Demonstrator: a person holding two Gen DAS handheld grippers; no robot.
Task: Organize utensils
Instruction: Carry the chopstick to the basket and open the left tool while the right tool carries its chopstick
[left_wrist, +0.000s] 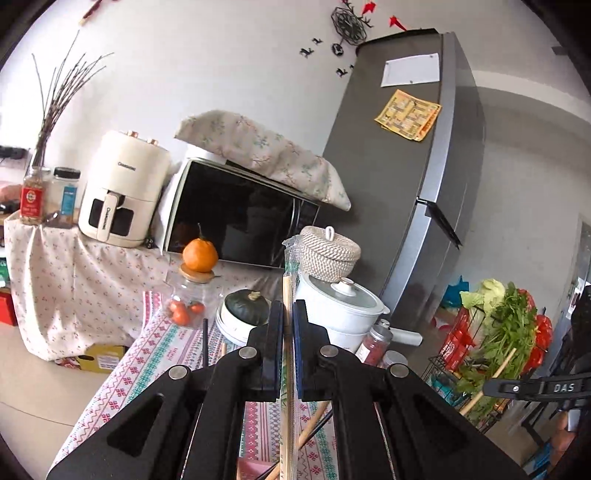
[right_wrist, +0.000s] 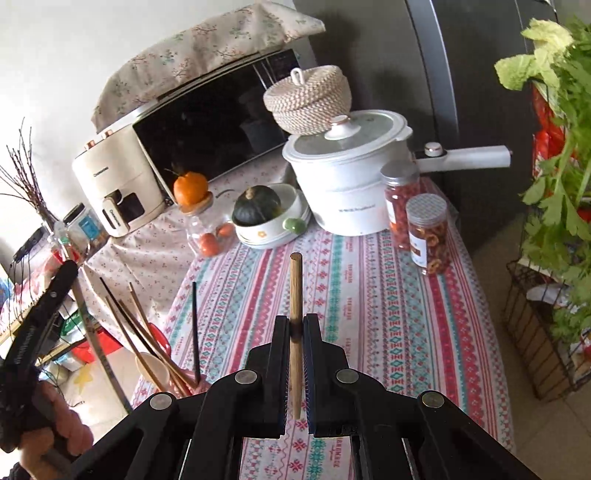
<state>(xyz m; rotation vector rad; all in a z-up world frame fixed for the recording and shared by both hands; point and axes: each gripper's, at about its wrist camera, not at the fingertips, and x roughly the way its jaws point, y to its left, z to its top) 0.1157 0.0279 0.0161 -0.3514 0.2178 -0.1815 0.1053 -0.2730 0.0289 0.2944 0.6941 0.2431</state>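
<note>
My left gripper (left_wrist: 287, 308) is shut on a pair of wooden chopsticks in a clear plastic sleeve (left_wrist: 290, 266), which stands nearly upright above the table. My right gripper (right_wrist: 295, 323) is shut on a single round wooden stick (right_wrist: 295, 284) that points up and away over the striped tablecloth (right_wrist: 369, 302). In the right wrist view the left gripper (right_wrist: 68, 271) shows at the far left in a person's hand (right_wrist: 51, 439), its sleeved chopsticks (right_wrist: 96, 332) slanting down. Beside it, several chopsticks (right_wrist: 140, 332) and a wooden spoon (right_wrist: 151, 365) stand bunched in a pink holder, partly hidden.
At the back of the table stand a white pot with a lid (right_wrist: 347, 177), a woven basket (right_wrist: 306, 99), two jars (right_wrist: 428, 232), a green squash in a bowl (right_wrist: 258, 206) and a glass jar topped by an orange (right_wrist: 190, 188). Microwave (left_wrist: 240, 214), air fryer (left_wrist: 118, 192), fridge (left_wrist: 399, 166) and a vegetable rack (right_wrist: 546, 295) surround it.
</note>
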